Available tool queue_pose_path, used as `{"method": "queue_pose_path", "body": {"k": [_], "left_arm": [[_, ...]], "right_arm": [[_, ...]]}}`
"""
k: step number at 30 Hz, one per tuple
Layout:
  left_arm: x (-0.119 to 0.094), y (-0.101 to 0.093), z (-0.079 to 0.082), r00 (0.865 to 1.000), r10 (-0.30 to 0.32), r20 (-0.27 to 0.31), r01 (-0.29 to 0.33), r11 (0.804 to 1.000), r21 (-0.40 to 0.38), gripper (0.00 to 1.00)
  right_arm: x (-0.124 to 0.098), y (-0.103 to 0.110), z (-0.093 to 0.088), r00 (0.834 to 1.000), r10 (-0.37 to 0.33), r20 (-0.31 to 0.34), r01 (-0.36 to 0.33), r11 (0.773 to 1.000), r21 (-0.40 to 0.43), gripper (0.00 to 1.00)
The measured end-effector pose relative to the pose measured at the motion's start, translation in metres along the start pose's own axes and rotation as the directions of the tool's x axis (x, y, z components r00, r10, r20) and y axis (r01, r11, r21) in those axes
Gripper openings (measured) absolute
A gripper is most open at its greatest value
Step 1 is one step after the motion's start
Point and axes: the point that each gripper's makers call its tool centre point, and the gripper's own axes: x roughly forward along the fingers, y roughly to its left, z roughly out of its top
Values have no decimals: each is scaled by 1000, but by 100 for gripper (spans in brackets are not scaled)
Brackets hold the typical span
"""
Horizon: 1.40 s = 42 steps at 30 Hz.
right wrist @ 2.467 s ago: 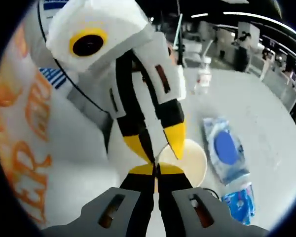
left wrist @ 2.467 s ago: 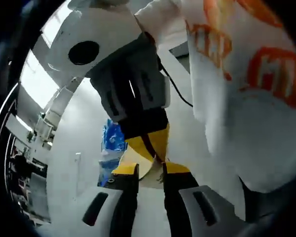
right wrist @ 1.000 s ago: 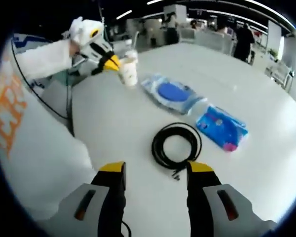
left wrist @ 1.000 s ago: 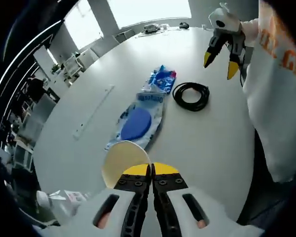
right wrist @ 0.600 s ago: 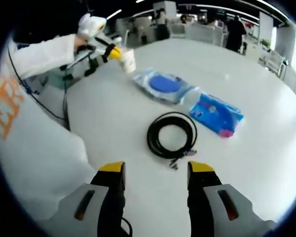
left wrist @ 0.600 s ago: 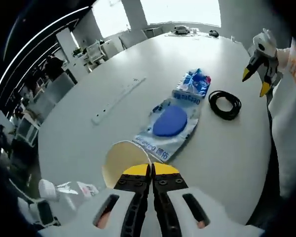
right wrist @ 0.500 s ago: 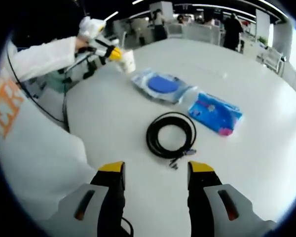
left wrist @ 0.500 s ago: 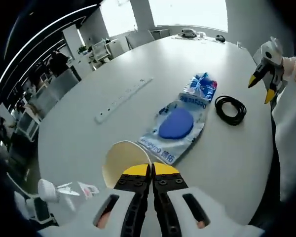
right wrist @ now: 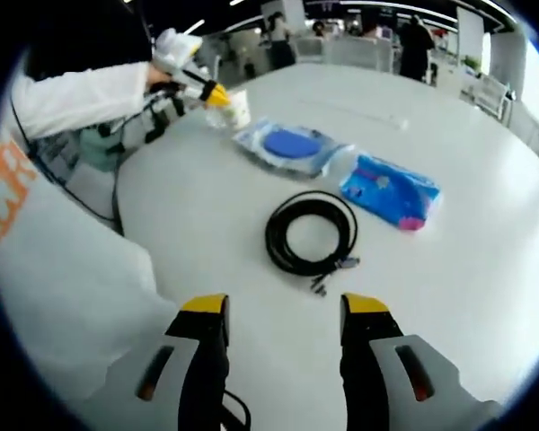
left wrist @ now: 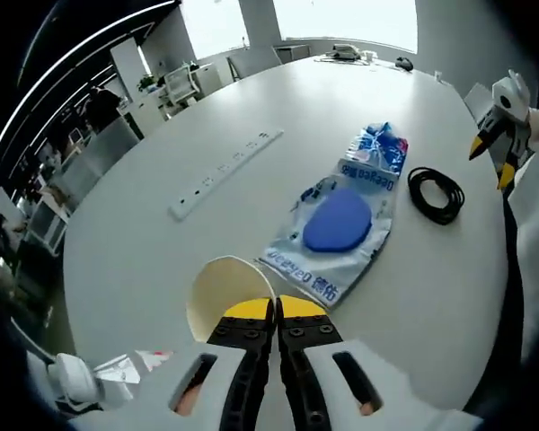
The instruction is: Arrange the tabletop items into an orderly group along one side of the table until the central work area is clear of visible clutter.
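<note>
Left claw pinched closed at arm's reach; right claw spread wide, held low.

Desk: white, smooth, matt with a faint sheen.
Paper cup: cream, matt, thin-walled.
Clear plastic pouch: glossy, crinkled film over a matt blue disc.
Blue packet: shiny printed plastic wrap.
Coiled cable: black, smooth rubbery jacket.
Power strip: white hard plastic.
Sleeve: white cloth, matt.
</note>
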Motion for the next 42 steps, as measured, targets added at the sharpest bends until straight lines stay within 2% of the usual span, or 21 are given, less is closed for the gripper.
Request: {"method": "queue_pose_path", "body": {"k": [5,9,16,18,24,28,34,37,39,42], "left_arm": [[9,0,-2,1000,3,-26,-2,1000,15,0],[14,-1,-1,1000,-6,-11,5,1000,-27,0],[20,-3,-9,999,-4,-45,4,1000,-12,0],[21,-3,-6,1000,1,-12,-2,999,-47,0],[21,-1,-9,1000,3,-23,-5,995,-96,0],[20,-1,-5,1000,14,13,-12,991,-136,0],[21,-4,-6,1000,8,1,-7,993,-119,0],[21,-6,-6,1000,4,-2,-5,986,-167,6],[22,-6,-7,1000,5,-1,-6,986,-164,15],[22,-7,-8,1000,11,-10,-12,987,-162,22]], "right_arm": [[0,-3,5,1000,9,27,-10,999,45,47],[2,-8,2,1000,-3,25,1,998,61,47],[2,-7,-4,1000,13,14,-15,996,90,44],[3,-8,-4,1000,12,10,-13,996,84,45],[5,-8,-1,1000,20,12,-21,995,95,43],[8,-6,-2,1000,25,4,-25,996,84,43],[9,-4,-3,999,35,1,-35,995,89,43],[10,-4,-3,999,35,4,-35,995,91,43],[9,-4,-3,999,36,8,-37,995,95,43],[10,-4,-4,999,38,8,-39,994,100,43]]}}
